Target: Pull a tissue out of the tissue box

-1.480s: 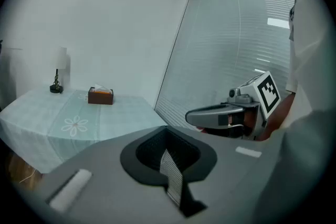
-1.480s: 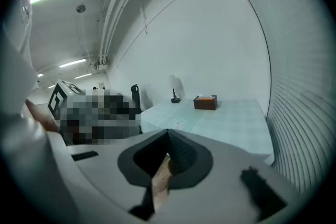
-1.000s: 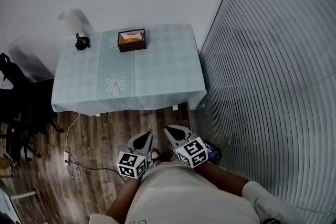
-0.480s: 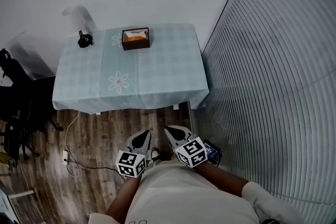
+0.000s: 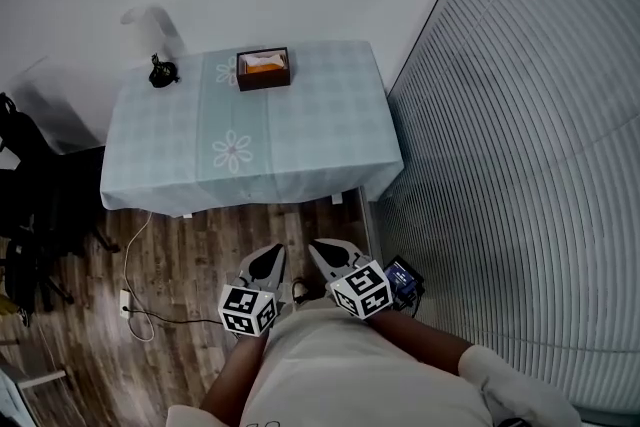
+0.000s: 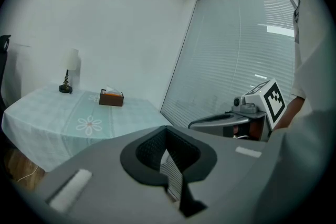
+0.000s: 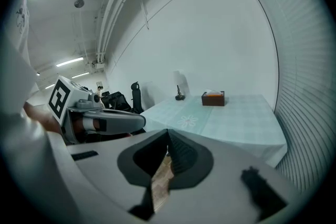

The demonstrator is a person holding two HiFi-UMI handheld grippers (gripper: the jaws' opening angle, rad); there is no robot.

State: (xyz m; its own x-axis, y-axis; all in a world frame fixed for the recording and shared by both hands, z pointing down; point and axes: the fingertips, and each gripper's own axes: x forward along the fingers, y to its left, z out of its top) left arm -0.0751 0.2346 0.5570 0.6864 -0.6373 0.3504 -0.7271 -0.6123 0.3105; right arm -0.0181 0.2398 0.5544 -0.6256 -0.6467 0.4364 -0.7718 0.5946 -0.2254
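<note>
Tissue box (image 5: 264, 70) sits at the far edge of the worktop (image 5: 300, 140), close to the wall, with a tuft of tissue (image 5: 262, 64) showing at the top (too small from here to make out its shape). Both claws are well apart from it. The left claw (image 5: 266, 258) and right claw (image 5: 326, 252) hang low over the wood floor (image 5: 190, 255) just in front of the person's body, each closed with nothing between the pads.

I read the step in hand as the approach. To do it well I'd get up to the worktop first and open one claw before reaching. Then I'd come down on the tuft from above and pinch tissue only, not the box rim. The other claw could pin the box so it doesn't lift.

Around it:
- lamp (image 5: 158, 70) left of the box, off the likely path
- blinds (image 5: 520, 165) along the right
- dark chairs (image 5: 30, 205) at left
- cable (image 5: 140, 310) on the floor

Only the worktop's near span lies between claws and box.
</note>
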